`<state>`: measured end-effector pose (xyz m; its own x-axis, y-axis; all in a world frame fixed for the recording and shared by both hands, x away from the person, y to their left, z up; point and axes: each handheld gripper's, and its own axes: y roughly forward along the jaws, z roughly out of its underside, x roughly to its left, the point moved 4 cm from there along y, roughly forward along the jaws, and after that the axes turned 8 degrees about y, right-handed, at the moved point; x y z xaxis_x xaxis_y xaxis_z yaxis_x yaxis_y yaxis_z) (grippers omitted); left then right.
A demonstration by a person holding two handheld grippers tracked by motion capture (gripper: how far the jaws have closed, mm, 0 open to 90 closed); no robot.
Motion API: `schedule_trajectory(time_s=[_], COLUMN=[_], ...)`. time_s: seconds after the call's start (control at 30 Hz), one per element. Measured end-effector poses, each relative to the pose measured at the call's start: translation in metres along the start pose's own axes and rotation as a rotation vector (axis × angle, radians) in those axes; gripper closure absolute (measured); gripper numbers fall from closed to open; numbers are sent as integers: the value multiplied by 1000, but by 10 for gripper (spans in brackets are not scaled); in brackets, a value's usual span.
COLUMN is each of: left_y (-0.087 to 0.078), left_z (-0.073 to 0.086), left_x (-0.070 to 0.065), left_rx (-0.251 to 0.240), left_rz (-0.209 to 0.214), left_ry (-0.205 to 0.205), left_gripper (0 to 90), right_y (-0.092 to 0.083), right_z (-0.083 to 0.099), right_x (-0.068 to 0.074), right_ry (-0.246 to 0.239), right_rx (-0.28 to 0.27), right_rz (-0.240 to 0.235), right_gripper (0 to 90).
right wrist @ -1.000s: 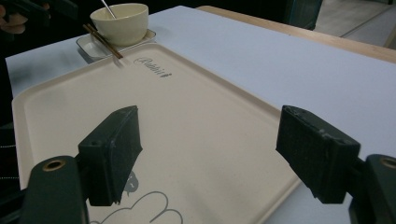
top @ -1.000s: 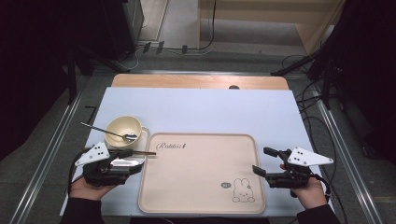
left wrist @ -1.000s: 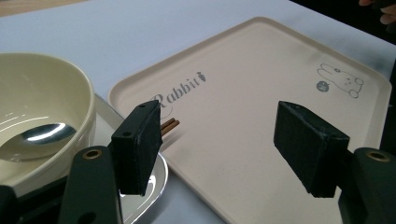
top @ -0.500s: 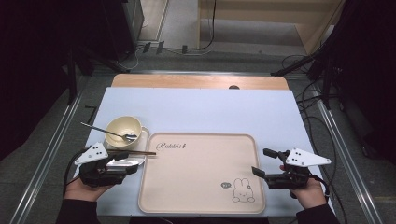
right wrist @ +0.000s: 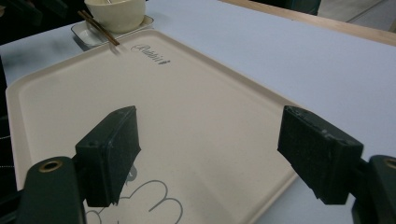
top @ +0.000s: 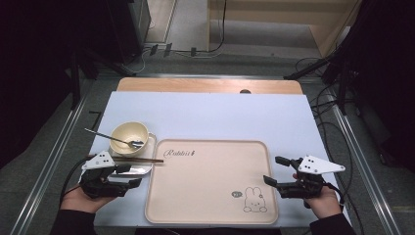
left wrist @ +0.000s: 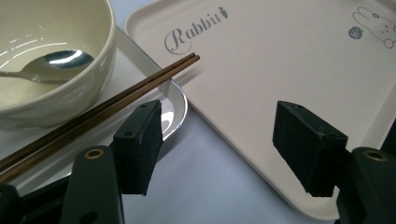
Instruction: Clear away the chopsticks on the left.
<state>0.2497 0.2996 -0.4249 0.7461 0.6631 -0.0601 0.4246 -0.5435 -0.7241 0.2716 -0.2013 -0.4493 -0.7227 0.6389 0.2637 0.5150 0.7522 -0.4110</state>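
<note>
A beige tray (top: pixel 210 196) with a rabbit print lies at the table's front middle. To its left a cream bowl (top: pixel 128 133) holding a spoon (top: pixel 113 139) stands on a small shiny dish (top: pixel 145 166). Brown chopsticks (top: pixel 139 159) lie across that dish, tips over the tray's edge. My left gripper (top: pixel 132 175) is open just in front of the dish, with nothing between its jaws. In the left gripper view the chopsticks (left wrist: pixel 140 86) and bowl (left wrist: pixel 56 93) are close ahead of the left gripper (left wrist: pixel 219 135). My right gripper (top: pixel 273 170) is open at the tray's right edge, over the tray (right wrist: pixel 187 102).
The light blue mat (top: pixel 220 117) covers the table, with a wooden strip (top: pixel 205 85) at its far edge. Metal rails run along both sides, and cables (top: pixel 337 127) lie on the floor at the right.
My left gripper has drawn back a little toward the person and to the left. The right gripper has stayed where it was.
</note>
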Motion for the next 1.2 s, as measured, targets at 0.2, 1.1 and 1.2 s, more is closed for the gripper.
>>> schedule_trajectory(time_s=[0.2,1.1,1.2], left_y=[-6,-23,-24], left_z=[3,4,5], left_x=[14,63,70], left_rx=[59,158,172], left_rz=[-41,-122,-137], left_ry=[-41,-123,-144], left_gripper=[347,559,719], right_y=[0,2,2], right_z=[0,1,1], right_x=[0,0,0], right_ry=[0,-6,-6], right_rx=[2,15,15], right_rz=[-2,7,8], right_gripper=[207,206,207])
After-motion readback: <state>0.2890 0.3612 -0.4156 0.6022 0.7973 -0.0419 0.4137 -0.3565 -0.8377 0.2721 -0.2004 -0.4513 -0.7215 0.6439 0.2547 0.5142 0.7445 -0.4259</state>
